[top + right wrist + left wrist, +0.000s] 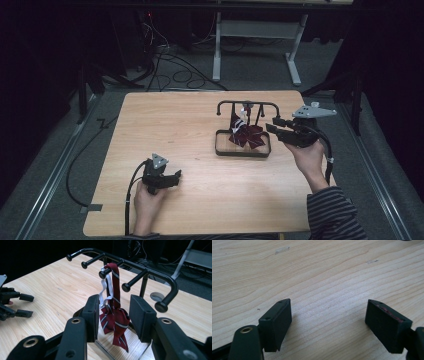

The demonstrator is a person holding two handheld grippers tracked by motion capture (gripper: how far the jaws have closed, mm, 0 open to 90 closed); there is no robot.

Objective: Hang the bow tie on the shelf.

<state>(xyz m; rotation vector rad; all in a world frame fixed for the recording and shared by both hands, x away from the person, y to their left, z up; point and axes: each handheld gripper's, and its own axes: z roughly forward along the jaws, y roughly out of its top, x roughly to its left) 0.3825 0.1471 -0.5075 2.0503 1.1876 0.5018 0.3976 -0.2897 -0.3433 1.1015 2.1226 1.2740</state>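
**Carefully now: a tie hung on the rack, tongs easing clear**

Over on the left, the left tongs (pixel 172 177) sit low over bare counter (pixel 200 200), jaws spread wide with nothing between them, well apart from the work. The right tongs (pixel 112 315) are the busy pair: jaws parted, pads not pressing on anything, with the dark red striped tie (pixel 115 315) hanging just beyond and between them. It is draped over a middle peg of the black rack (pixel 140 266) by a white strap (pixel 103 290), its lower part resting in the rack's tray (pixel 220 147). I'd judge the best move is drawing straight back, keeping both pads off the cloth so the strap isn't tugged from the peg. The pegs either side of the tie stand close and could snag a jaw.
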